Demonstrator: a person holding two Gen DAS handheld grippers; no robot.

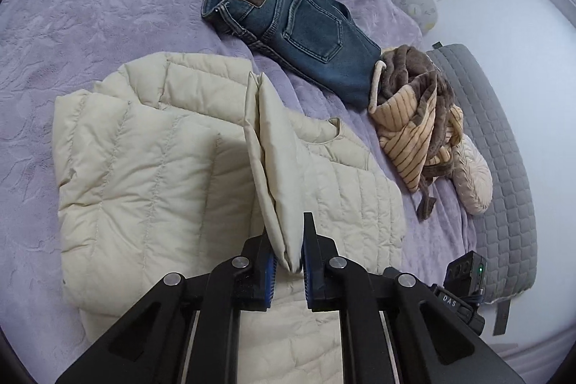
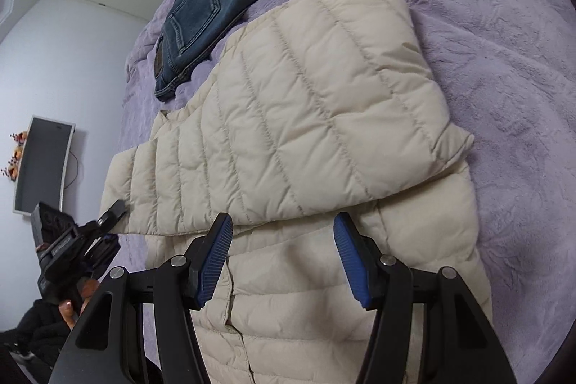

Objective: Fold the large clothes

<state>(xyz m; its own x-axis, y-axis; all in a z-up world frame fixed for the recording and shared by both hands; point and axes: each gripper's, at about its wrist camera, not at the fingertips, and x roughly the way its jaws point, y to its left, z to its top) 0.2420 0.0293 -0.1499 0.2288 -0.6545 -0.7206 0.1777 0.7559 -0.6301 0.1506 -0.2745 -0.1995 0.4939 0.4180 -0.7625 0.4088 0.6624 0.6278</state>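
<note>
The left tool (image 1: 289,240) pinches a fold of the cream jacket (image 1: 151,168), which lies on the purple bed (image 1: 72,6). Jeans (image 1: 288,27) lie at 12 o'clock, touching a striped brown garment (image 1: 417,110) at 2 o'clock.

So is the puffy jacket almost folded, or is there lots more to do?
Partly. One side of the cream puffer jacket already lies folded over its middle. The left hand-held gripper is pinching its sleeve end; the right hand-held gripper is open above it. The striped fleece robe is still crumpled beside the jeans.
</note>
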